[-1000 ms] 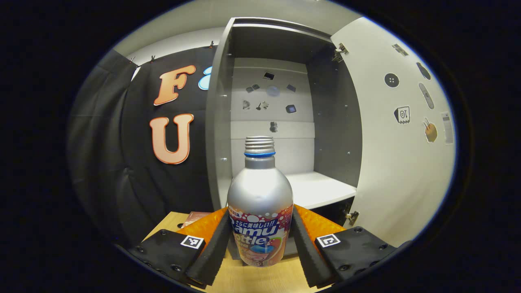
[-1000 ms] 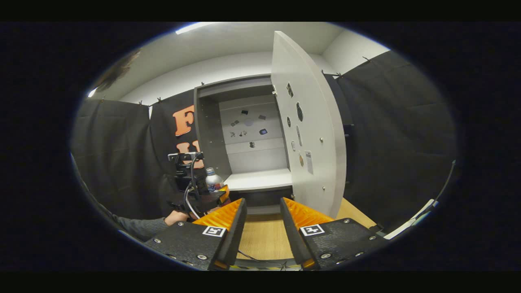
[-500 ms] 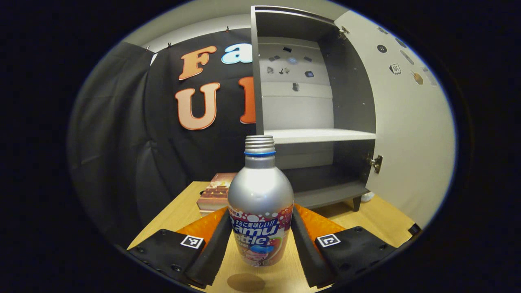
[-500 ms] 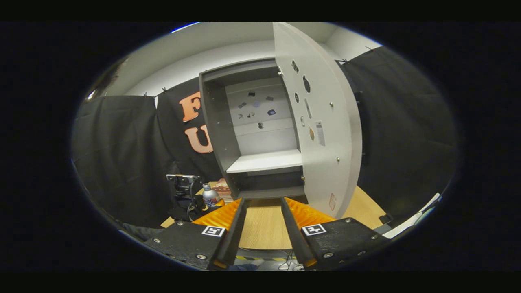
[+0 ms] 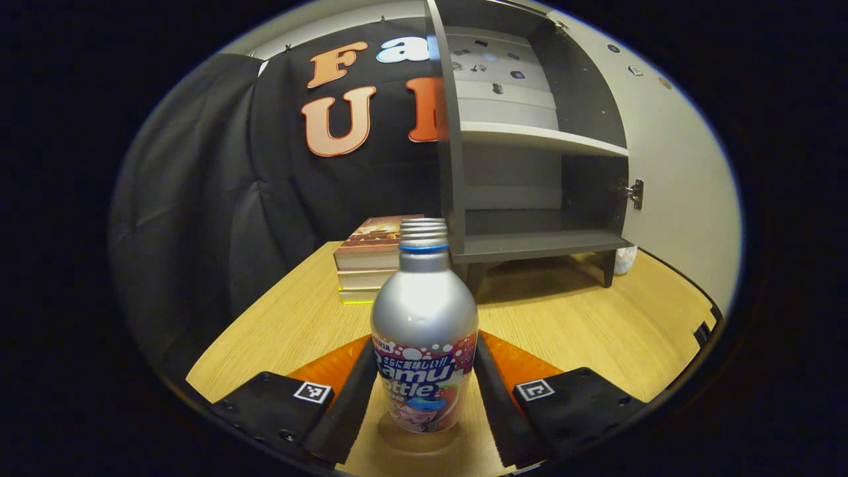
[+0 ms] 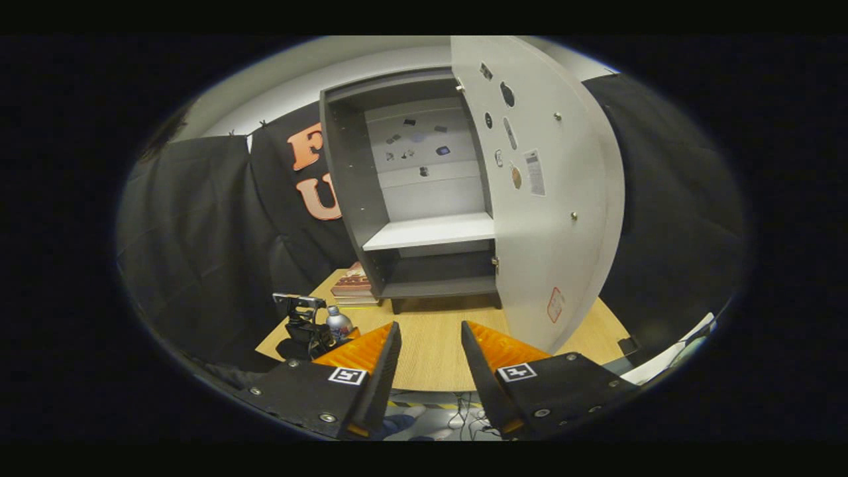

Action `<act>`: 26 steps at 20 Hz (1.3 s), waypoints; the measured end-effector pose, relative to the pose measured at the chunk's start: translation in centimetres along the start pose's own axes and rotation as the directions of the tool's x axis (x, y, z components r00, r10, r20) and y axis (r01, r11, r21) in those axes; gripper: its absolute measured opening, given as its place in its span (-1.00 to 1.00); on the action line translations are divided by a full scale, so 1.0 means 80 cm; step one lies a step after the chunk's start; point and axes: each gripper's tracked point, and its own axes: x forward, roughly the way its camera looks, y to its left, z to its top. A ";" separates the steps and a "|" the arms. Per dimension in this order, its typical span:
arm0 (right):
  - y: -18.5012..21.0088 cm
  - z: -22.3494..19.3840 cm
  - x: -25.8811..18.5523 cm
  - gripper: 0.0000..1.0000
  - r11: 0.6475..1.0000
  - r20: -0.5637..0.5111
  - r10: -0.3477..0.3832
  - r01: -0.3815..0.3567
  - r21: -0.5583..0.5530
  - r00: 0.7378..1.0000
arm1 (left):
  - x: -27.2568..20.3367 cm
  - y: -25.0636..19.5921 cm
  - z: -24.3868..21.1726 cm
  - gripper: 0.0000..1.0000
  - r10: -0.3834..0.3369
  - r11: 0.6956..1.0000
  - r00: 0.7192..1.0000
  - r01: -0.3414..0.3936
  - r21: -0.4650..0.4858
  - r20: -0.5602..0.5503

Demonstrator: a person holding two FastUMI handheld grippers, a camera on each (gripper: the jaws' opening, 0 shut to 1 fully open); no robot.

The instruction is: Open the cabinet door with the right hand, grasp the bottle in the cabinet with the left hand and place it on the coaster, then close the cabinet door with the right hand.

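Note:
A silver bottle (image 5: pixel 424 318) with a printed label stands upright between the fingers of my left gripper (image 5: pixel 424 341), which is shut on its lower half. Its base sits low over the wooden table (image 5: pixel 563 324), with a round brownish coaster (image 5: pixel 397 440) showing beneath it. The grey cabinet (image 5: pixel 523 242) stands behind with its white door (image 5: pixel 676 165) swung open to the right. In the right gripper view, my right gripper (image 6: pixel 429 326) hangs open and empty in front of the cabinet (image 6: pixel 424 232), just left of the open door (image 6: pixel 543 199). The bottle (image 6: pixel 338 322) appears small at lower left.
A stack of books (image 5: pixel 371 258) lies on the table left of the cabinet. A small white object (image 5: pixel 623 260) sits by the cabinet's right leg. The table's near edge (image 6: pixel 430 387) is below my right gripper, with cables on the floor beyond it.
My left gripper has come down and back from the cabinet with the bottle, now low over the table. The right gripper has drawn back slightly and stayed open.

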 end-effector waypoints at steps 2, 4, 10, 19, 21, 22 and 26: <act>-0.011 -0.003 -0.002 0.15 0.999 -0.012 -0.027 0.027 -0.029 1.000 | 0.001 0.006 -0.010 0.72 0.014 1.000 1.000 -0.014 0.024 -0.006; -0.021 -0.008 -0.006 0.16 0.999 -0.029 -0.042 0.042 -0.025 0.999 | 0.001 0.004 -0.015 0.73 0.010 0.999 1.000 -0.011 0.036 0.004; -0.022 -0.027 -0.008 0.15 0.999 -0.065 -0.049 0.048 -0.023 0.997 | -0.008 0.008 -0.027 0.72 0.007 0.999 1.000 -0.007 0.046 0.007; -0.015 -0.033 -0.015 0.15 0.999 -0.061 -0.026 0.025 -0.022 0.998 | -0.037 0.019 -0.044 0.72 0.013 1.000 1.000 -0.013 -0.006 -0.021; -0.011 -0.034 -0.014 0.15 1.000 -0.062 -0.018 0.017 -0.026 0.998 | -0.040 0.018 -0.043 0.72 0.013 1.000 1.000 -0.013 -0.003 -0.021; -0.009 -0.033 -0.015 0.15 0.999 -0.059 -0.014 0.012 -0.031 0.998 | -0.042 0.017 -0.045 0.72 0.009 1.000 1.000 -0.010 -0.009 -0.025; -0.009 -0.037 -0.017 0.15 1.000 -0.057 -0.003 0.001 -0.031 0.998 | -0.050 0.010 -0.032 0.76 0.003 1.000 1.000 -0.003 -0.002 -0.001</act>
